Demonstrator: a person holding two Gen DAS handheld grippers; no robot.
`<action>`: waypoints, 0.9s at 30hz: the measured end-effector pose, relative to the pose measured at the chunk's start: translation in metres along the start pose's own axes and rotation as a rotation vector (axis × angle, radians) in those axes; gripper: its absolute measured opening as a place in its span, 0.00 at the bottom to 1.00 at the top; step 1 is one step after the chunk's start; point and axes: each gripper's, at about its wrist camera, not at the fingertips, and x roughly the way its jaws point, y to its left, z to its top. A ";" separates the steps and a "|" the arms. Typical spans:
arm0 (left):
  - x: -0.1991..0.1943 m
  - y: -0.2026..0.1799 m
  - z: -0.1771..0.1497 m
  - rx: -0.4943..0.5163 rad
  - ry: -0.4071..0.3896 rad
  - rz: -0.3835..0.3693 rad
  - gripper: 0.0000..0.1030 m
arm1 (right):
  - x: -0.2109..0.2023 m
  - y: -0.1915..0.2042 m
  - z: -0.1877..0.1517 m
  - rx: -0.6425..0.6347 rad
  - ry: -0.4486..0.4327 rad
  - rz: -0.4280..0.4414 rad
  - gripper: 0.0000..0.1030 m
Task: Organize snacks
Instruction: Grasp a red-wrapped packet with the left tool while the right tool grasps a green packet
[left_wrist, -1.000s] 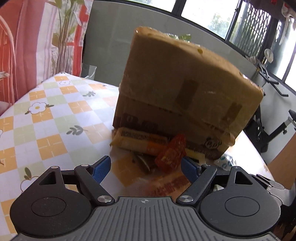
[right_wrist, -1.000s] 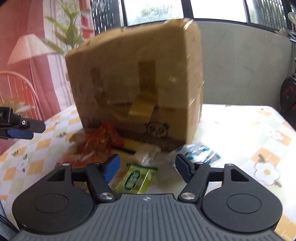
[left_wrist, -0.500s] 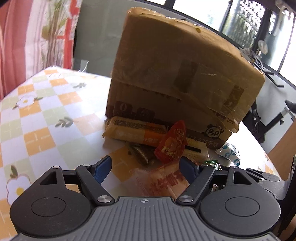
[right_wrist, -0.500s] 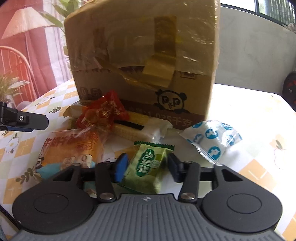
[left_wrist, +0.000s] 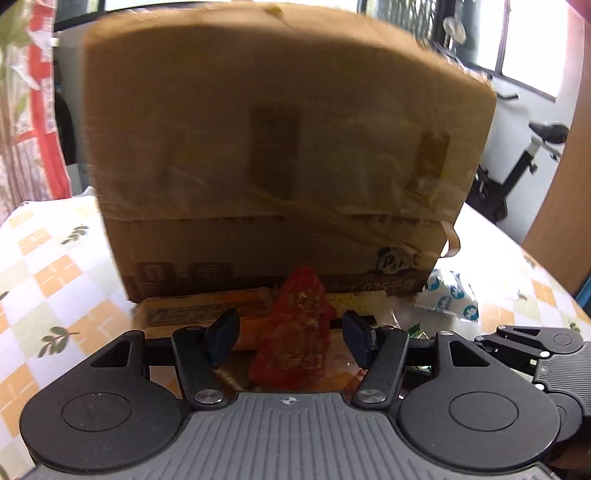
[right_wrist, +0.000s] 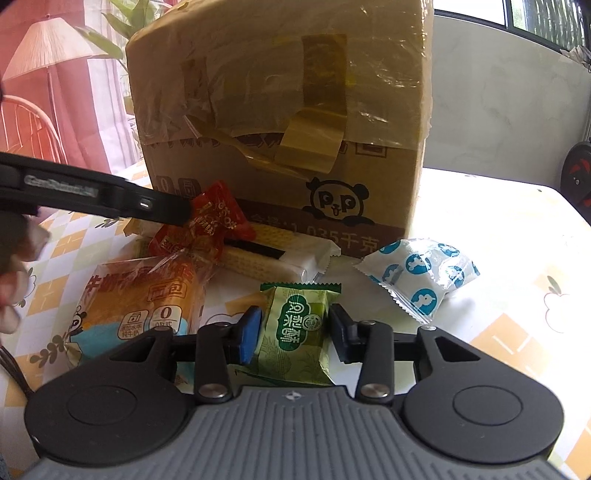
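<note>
Snacks piled on the desk (left_wrist: 55, 266) at the foot of a taped cardboard box (left_wrist: 280, 147), both tools going for one each

Left wrist view: left tool (left_wrist: 290, 332) has the red crinkly packet (left_wrist: 295, 332) standing between its blue pads; jaws are closing, with clear gaps on both sides, so no grip yet. Packet looks light and soft, film prob slippery, and it stands up from the pile above a long orange-brown bar (left_wrist: 207, 310) lying against the box. Best bite, I'd say, is across the fuller middle, not the thin sealed top, which would just fold. Blue-and-white pouch (left_wrist: 450, 295) sits off to the right by the box corner. View is blurry, so fine detail can't be read

Right wrist view: right tool (right_wrist: 293, 334) straddles the green wrapped pastry (right_wrist: 295, 325). Jaws are closing and the pads sit right at its sides; wrapper bulges a bit there, so I read it as gripped. Small, light, likely crumbly inside, so squeeze gently, mid-body, across the narrow width. Left of it lies a bread pack (right_wrist: 140, 299), soft and squashy, with the red packet above it and a wafer pack (right_wrist: 273, 254) against the box. Left tool's black finger comes in from the left, tip at the red packet
</note>
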 end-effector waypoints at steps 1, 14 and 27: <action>0.005 -0.001 0.000 0.001 0.012 -0.002 0.62 | 0.000 -0.001 0.000 0.004 0.000 0.003 0.41; 0.020 -0.019 -0.006 0.050 0.027 0.101 0.42 | -0.002 -0.003 -0.001 0.020 -0.004 0.018 0.41; 0.018 -0.025 -0.007 0.059 0.024 0.069 0.33 | -0.002 -0.003 -0.001 0.026 -0.005 0.023 0.41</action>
